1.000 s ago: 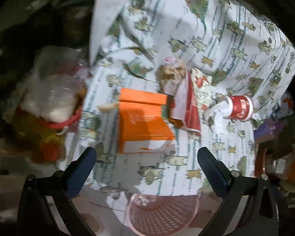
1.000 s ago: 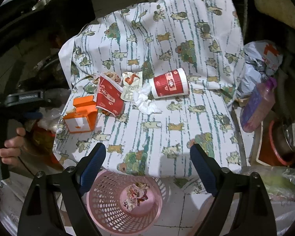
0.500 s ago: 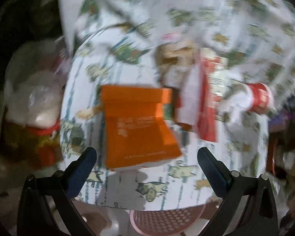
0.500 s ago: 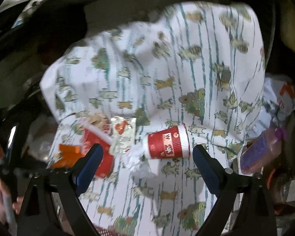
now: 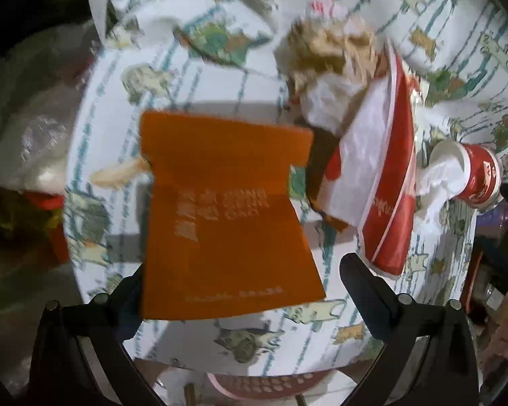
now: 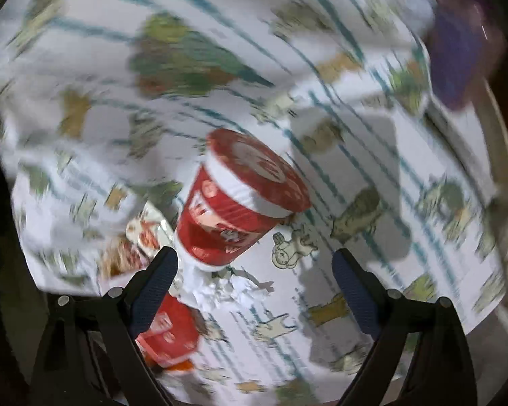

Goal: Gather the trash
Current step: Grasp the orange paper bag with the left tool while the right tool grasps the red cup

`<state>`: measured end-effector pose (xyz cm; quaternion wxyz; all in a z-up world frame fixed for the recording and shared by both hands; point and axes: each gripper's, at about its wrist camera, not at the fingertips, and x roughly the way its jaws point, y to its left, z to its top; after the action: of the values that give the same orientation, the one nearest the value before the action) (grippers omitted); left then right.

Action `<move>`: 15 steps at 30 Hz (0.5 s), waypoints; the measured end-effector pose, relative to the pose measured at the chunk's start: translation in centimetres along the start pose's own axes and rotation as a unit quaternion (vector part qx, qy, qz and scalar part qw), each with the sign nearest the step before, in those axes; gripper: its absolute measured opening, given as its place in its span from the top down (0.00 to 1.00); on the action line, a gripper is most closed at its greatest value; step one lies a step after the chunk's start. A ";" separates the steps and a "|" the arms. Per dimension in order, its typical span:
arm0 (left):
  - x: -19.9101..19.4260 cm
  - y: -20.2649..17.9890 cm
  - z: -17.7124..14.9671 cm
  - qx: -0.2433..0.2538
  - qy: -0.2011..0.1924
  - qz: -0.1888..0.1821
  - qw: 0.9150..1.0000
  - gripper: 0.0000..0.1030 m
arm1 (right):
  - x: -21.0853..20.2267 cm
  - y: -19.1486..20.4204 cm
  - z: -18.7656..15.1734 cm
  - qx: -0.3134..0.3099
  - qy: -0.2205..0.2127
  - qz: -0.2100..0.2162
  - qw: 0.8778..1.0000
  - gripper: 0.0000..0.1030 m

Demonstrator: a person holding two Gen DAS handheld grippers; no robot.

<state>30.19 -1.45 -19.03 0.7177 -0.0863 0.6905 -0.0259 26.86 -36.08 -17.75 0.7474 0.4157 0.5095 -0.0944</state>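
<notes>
An orange carton [image 5: 227,230] lies on the printed cloth [image 5: 220,77], right in front of my open left gripper [image 5: 240,287]; its near end sits between the fingers, not touched that I can see. A red and white wrapper [image 5: 386,203] and crumpled paper [image 5: 332,67] lie to its right. A red paper cup [image 6: 240,199] lies on its side just ahead of my open right gripper [image 6: 254,284], near the left finger [image 6: 154,287]. The cup also shows in the left wrist view [image 5: 477,179]. White tissue [image 6: 230,287] lies under it.
A pink basket [image 5: 264,385] stands below the cloth's front edge. A clear plastic bag [image 5: 34,128] sits to the left, over something red. A purple bottle [image 6: 460,54] is at the far right. A red wrapper [image 6: 166,335] lies behind my right gripper's left finger.
Both grippers have moved down and in toward the cloth. The orange carton now fills the left view; the red cup now sits close before the right gripper. Both views are blurred by motion.
</notes>
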 end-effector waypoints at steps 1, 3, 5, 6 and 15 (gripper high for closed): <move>0.2 -0.2 -0.1 -0.001 0.000 0.004 1.000 0.00 | 0.4 0.0 0.0 0.015 0.001 0.005 1.000 0.11; 0.3 -0.9 -0.2 0.014 -0.010 0.029 0.999 0.00 | 0.8 0.2 0.0 0.033 -0.014 0.009 0.999 0.11; 0.4 -1.6 -0.4 0.038 -0.017 0.055 0.998 0.00 | 1.3 0.5 0.3 0.047 -0.031 0.014 0.998 0.11; 0.5 -1.9 -0.5 0.042 -0.016 0.058 0.997 0.00 | 1.6 0.8 0.3 0.052 -0.037 0.019 0.998 0.11; -1.4 -1.4 -1.3 0.033 -0.019 0.028 0.999 0.16 | 3.8 0.2 0.1 0.128 -0.053 0.015 0.990 0.20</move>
<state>28.91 -2.77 -17.42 0.7338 -0.0437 0.6774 -0.0268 28.82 -34.95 -20.81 0.7151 0.5105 0.4465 -0.1693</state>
